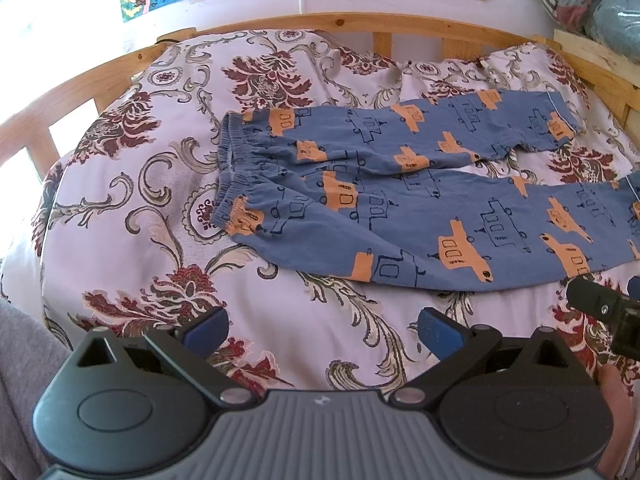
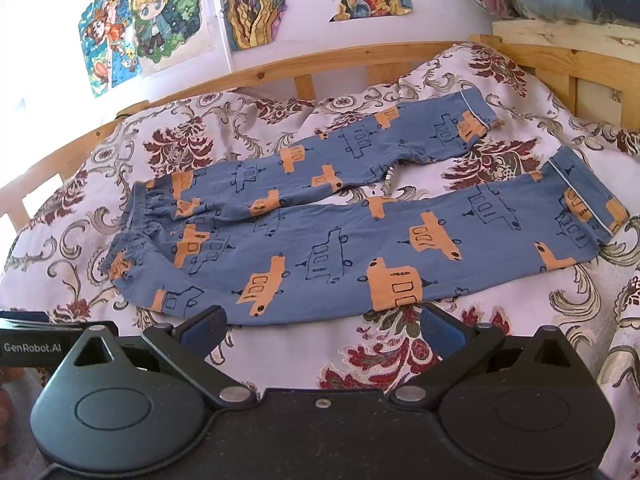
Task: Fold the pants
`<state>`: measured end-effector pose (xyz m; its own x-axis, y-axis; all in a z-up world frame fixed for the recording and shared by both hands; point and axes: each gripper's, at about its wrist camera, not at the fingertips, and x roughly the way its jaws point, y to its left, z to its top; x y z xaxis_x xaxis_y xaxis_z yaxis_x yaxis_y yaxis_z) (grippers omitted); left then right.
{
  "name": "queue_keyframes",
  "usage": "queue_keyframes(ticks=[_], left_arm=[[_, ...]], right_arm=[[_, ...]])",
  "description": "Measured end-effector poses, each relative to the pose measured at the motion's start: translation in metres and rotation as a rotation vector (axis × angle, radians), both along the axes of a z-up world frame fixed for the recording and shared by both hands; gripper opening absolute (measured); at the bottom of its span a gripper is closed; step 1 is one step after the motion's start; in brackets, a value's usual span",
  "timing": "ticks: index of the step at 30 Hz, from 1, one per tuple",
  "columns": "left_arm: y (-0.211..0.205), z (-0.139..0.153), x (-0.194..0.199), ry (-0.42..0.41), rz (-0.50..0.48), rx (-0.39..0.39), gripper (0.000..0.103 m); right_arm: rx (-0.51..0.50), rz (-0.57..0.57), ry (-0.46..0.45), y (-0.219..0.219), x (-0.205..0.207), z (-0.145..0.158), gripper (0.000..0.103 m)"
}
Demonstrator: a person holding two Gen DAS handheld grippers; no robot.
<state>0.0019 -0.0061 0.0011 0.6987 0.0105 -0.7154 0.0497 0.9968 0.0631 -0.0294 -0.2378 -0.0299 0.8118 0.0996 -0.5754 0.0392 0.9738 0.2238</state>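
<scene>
1. Left wrist view: left tool (image 1: 322, 326) spread wide, holding nothing, hovering over the bed cover (image 1: 132, 220) just short of the pants (image 1: 400, 200).
2. Pants lie flat on the bed, waistband (image 1: 232, 172) to the left, legs running right, slightly parted.
3. Part of the right tool (image 1: 608, 312) shows at the right edge.
4. Right wrist view: right tool (image 2: 322, 326) spread wide, empty, its fingertips at the near hem of the pants (image 2: 360, 232).
5. Wooden bed rail (image 2: 280, 66) behind; drawings (image 2: 160, 20) on the wall.
</scene>
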Motion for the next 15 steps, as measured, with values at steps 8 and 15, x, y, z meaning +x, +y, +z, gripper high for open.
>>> queue_keyframes(ticks=[8,15], left_arm=[[-0.009,0.013,0.018,0.013,-0.069,0.073,0.103],[-0.001,0.028,0.067,0.01,-0.135,0.094,0.103]], right_arm=[[0.032,-0.013,0.023,-0.014,0.01,0.009,0.102],[-0.008,0.023,0.041,-0.031,0.042,0.02,0.102]])
